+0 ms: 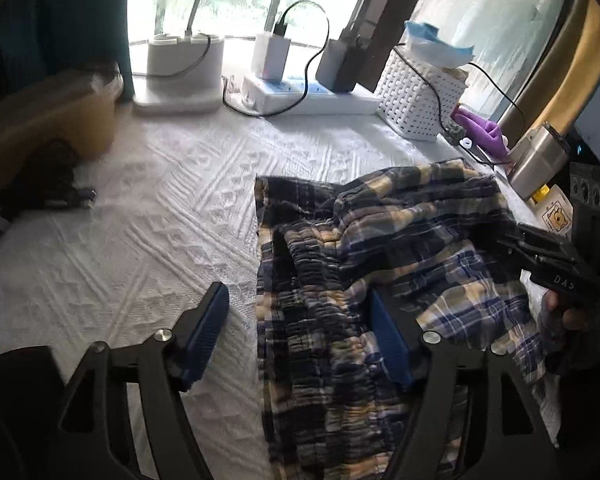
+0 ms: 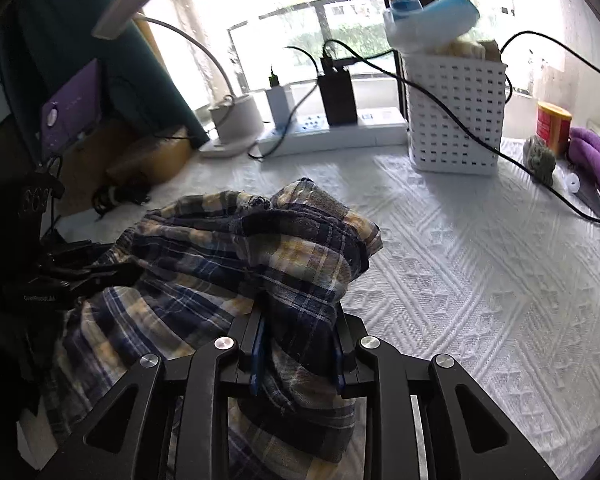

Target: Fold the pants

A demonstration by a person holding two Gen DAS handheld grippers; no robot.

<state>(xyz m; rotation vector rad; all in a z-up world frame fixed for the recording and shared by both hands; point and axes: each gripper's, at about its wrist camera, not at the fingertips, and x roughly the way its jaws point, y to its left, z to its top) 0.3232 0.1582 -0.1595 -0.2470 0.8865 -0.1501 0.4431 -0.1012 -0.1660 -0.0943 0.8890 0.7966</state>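
Pants (image 1: 364, 280), plaid in navy, yellow and white, lay bunched on the white textured surface (image 1: 148, 208), in front of the white basket (image 1: 420, 92) and nearer the camera than the power strip (image 1: 312, 100). The left gripper (image 1: 300, 340) stood wide open: one blue pad (image 1: 204, 328) hung over bare surface just beside the pants' edge, and the other pad (image 1: 388, 340) lay against the plaid cloth. The right gripper (image 2: 298, 354) was clamped on a gathered fold of the pants (image 2: 240, 264), the cloth bulging up between its nearly closed pads and draping over them. In the left view the right gripper (image 1: 512, 240) reached into the cloth from the basket's side. A lamp base (image 1: 184, 64) stood beside the power strip, and purple cloth (image 2: 596, 156) lay near the basket.
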